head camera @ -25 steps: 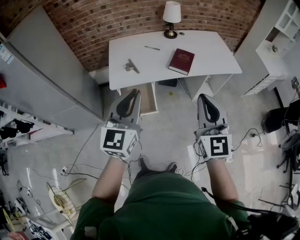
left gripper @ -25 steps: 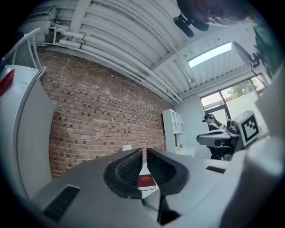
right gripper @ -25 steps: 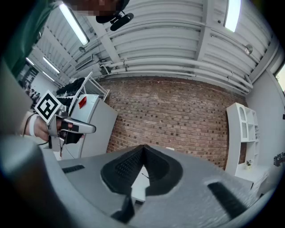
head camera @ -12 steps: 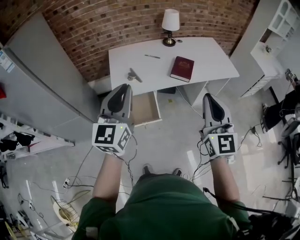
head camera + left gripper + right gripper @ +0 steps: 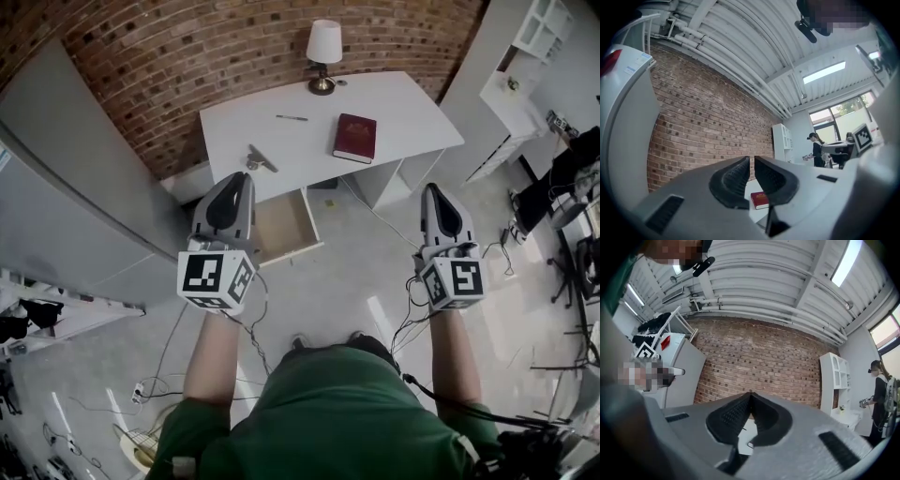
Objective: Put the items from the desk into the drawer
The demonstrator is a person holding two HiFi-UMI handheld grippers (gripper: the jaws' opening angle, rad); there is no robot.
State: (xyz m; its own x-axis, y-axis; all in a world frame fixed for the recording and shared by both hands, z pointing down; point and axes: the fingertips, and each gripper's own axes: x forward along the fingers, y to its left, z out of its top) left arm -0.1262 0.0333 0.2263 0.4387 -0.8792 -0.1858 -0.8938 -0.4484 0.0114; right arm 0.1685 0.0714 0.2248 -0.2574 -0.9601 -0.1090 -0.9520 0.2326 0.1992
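Observation:
The white desk (image 5: 403,103) stands against the brick wall. On it lie a dark red book (image 5: 355,137), a thin pen (image 5: 292,118) and a small metal item (image 5: 258,159). Under its left side a wooden drawer (image 5: 281,225) is pulled out, and its inside looks bare. My left gripper (image 5: 239,178) is held in the air just left of the drawer, jaws almost together and holding nothing. My right gripper (image 5: 433,190) hangs over the floor right of the desk, shut and holding nothing. The left gripper view shows the book (image 5: 759,200) below the left gripper (image 5: 752,159). The right gripper (image 5: 750,394) points at the brick wall.
A table lamp (image 5: 323,52) stands at the desk's back edge. A grey cabinet (image 5: 84,187) fills the left side and white shelving (image 5: 525,47) stands at the right. Cables trail over the floor (image 5: 375,281). A person (image 5: 816,149) stands far off by the windows.
The whole view has shifted as the person moved up to the desk. My left gripper has risen to beside the open drawer. My right gripper has edged right and slightly up.

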